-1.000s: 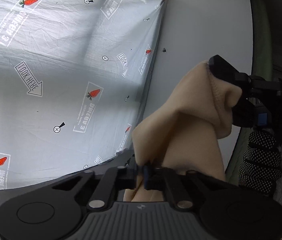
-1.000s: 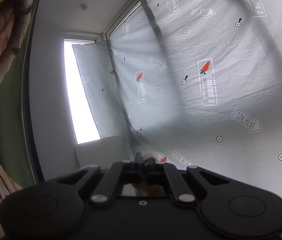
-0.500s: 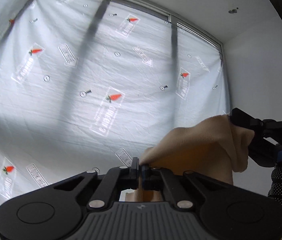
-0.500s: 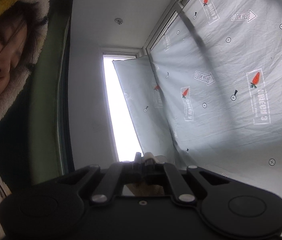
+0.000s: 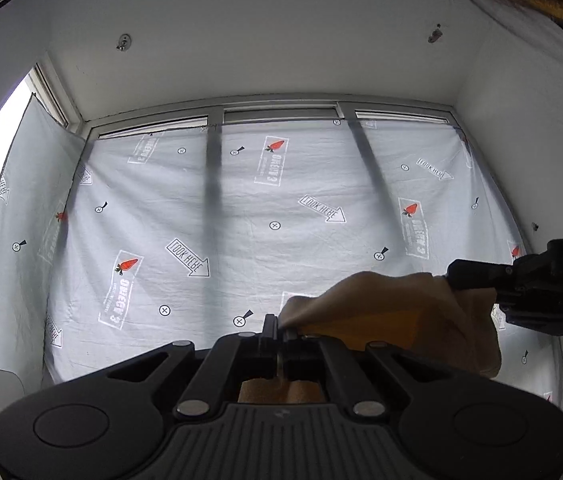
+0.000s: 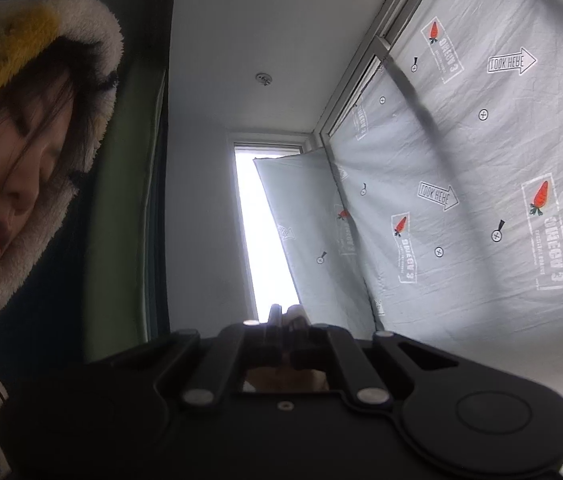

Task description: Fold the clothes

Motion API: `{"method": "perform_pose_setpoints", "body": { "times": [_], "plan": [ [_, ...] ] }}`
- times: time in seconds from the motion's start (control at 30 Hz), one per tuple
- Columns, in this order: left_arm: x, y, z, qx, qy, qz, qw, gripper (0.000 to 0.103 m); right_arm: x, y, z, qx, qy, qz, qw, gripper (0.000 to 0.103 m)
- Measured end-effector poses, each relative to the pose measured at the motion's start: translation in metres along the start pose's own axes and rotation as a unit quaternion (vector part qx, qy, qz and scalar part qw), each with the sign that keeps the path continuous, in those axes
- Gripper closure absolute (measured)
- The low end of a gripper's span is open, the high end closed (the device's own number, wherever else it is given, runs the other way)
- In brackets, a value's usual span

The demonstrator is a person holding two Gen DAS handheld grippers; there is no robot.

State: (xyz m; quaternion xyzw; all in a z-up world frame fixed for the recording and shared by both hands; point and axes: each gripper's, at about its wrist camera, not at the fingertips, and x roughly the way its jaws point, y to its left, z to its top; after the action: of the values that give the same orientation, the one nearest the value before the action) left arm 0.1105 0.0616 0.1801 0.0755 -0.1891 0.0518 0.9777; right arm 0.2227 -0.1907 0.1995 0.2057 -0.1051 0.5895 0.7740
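A beige garment hangs in the air, stretched between my two grippers. My left gripper is shut on its left edge, pointing up toward the ceiling. My right gripper shows at the right of the left wrist view, shut on the other edge of the garment. In the right wrist view my right gripper is shut with a small fold of the beige garment between its fingers. The lower part of the garment is hidden behind the gripper bodies.
A grey sheet printed with carrots covers the window wall ahead. A bright window strip is at the corner. The person's face and fleece hood are close at the left of the right wrist view. A white ceiling is above.
Both grippers have lifted and tilted upward with the garment. The left view now shows the ceiling and the whole window wall. The garment hangs more spread between the grippers.
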Motion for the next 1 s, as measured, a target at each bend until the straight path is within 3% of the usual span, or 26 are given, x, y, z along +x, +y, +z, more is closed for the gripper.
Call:
{"method": "perform_pose_setpoints", "body": {
  "times": [0.13, 0.2, 0.23, 0.27, 0.37, 0.43, 0.47, 0.5, 0.53, 0.57, 0.63, 0.73, 0.83, 0.87, 0.9, 0.93, 0.97, 1.0],
  "plan": [
    [0.086, 0.008, -0.071, 0.006, 0.088, 0.002, 0.9961, 0.101, 0.031, -0.046, -0.025, -0.026, 0.056, -0.132, 0.989, 0.100],
    [0.133, 0.005, -0.127, 0.022, 0.176, 0.000, 0.9842, 0.094, 0.059, -0.081, -0.047, -0.040, 0.103, -0.202, 0.973, 0.100],
    [0.154, 0.002, -0.158, 0.029, 0.226, -0.003, 0.9737, 0.090, 0.074, -0.105, -0.066, -0.036, 0.137, -0.241, 0.960, 0.100],
    [0.176, -0.001, -0.188, 0.037, 0.275, -0.006, 0.9607, 0.080, 0.087, -0.126, -0.085, -0.027, 0.167, -0.275, 0.946, 0.100],
    [0.228, -0.009, -0.274, 0.053, 0.411, -0.015, 0.9102, 0.078, 0.101, -0.191, -0.159, -0.004, 0.277, -0.389, 0.878, 0.091],
    [0.196, -0.007, -0.311, 0.033, 0.458, -0.025, 0.8882, 0.075, 0.081, -0.197, -0.205, -0.025, 0.329, -0.436, 0.837, 0.089],
    [0.173, -0.004, -0.322, 0.027, 0.465, -0.024, 0.8844, 0.063, 0.060, -0.192, -0.227, -0.022, 0.348, -0.443, 0.826, 0.082],
    [0.148, -0.002, -0.332, 0.022, 0.475, -0.018, 0.8795, 0.046, 0.040, -0.184, -0.246, -0.011, 0.366, -0.447, 0.816, 0.057],
    [0.123, 0.001, -0.341, 0.019, 0.488, -0.013, 0.8723, 0.039, 0.020, -0.175, -0.264, -0.003, 0.382, -0.453, 0.806, 0.050],
    [0.097, 0.004, -0.352, 0.018, 0.512, -0.010, 0.8588, 0.035, 0.001, -0.166, -0.281, 0.004, 0.400, -0.463, 0.791, 0.051],
    [0.052, 0.007, -0.370, 0.023, 0.561, -0.009, 0.8276, 0.035, -0.044, -0.147, -0.319, 0.026, 0.451, -0.491, 0.745, 0.051],
    [-0.008, 0.010, -0.394, 0.060, 0.620, -0.003, 0.7822, 0.035, -0.101, -0.121, -0.360, 0.061, 0.510, -0.515, 0.686, 0.050],
    [-0.044, 0.017, -0.408, 0.087, 0.661, 0.023, 0.7452, 0.035, -0.139, -0.102, -0.383, 0.094, 0.539, -0.527, 0.651, 0.047],
    [-0.052, 0.021, -0.408, 0.085, 0.662, 0.030, 0.7437, 0.033, -0.148, -0.097, -0.386, 0.104, 0.530, -0.529, 0.655, 0.042],
    [-0.057, 0.026, -0.405, 0.072, 0.653, 0.037, 0.7530, 0.030, -0.157, -0.093, -0.386, 0.119, 0.514, -0.532, 0.663, 0.037],
    [-0.059, 0.031, -0.405, 0.061, 0.654, 0.041, 0.7525, 0.029, -0.159, -0.093, -0.385, 0.119, 0.510, -0.532, 0.666, 0.037],
    [-0.060, 0.035, -0.405, 0.054, 0.655, 0.042, 0.7522, 0.029, -0.158, -0.093, -0.384, 0.116, 0.509, -0.531, 0.668, 0.039],
    [-0.059, 0.038, -0.405, 0.051, 0.656, 0.036, 0.7521, 0.034, -0.157, -0.094, -0.383, 0.113, 0.508, -0.530, 0.669, 0.054]
  ]
}}
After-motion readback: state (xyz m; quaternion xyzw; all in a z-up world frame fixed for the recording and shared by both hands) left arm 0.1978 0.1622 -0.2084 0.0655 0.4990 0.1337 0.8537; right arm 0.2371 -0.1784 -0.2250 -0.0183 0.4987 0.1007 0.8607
